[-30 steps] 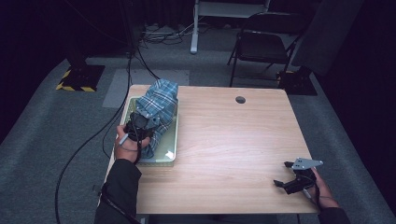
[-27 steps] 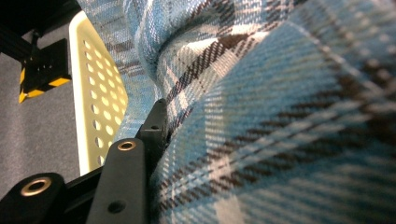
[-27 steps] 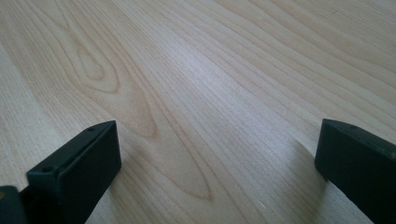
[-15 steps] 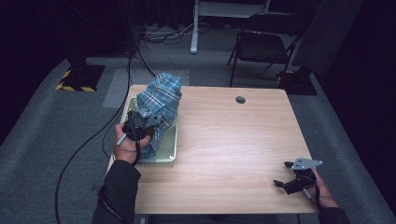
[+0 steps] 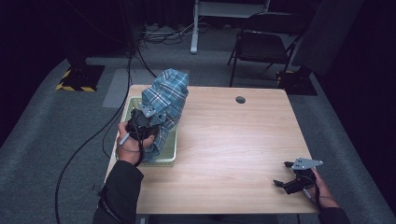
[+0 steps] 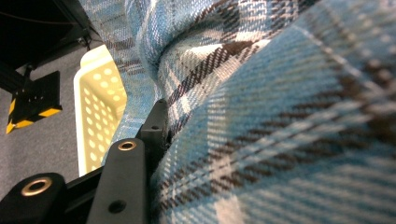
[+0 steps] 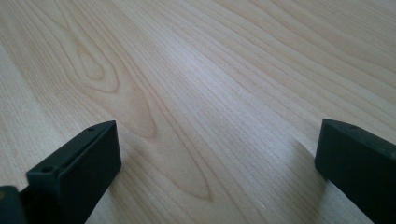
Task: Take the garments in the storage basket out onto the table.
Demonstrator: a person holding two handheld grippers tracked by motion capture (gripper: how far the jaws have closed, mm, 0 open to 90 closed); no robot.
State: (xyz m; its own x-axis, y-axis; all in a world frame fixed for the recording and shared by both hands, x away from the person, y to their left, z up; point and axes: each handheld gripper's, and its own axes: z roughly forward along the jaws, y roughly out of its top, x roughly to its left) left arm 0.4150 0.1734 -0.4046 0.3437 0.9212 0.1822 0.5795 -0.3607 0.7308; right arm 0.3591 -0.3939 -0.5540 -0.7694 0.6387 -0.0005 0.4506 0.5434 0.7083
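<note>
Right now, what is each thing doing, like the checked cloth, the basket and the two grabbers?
Blue plaid cloth: bunched, lifted partly out of the basket.
Pale green plastic basket: on the table's left edge, cloth end inside.
Left gripper: shut on the cloth.
Right gripper: open, nothing between its jaws.
Light wooden table: bare in the middle.

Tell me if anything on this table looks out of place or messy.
Only the plaid cloth: it is bunched up, pinched in the left gripper and half lifted out of the pale basket, with folds draping over the basket's far end. The right gripper rests open on the bare table.
</note>
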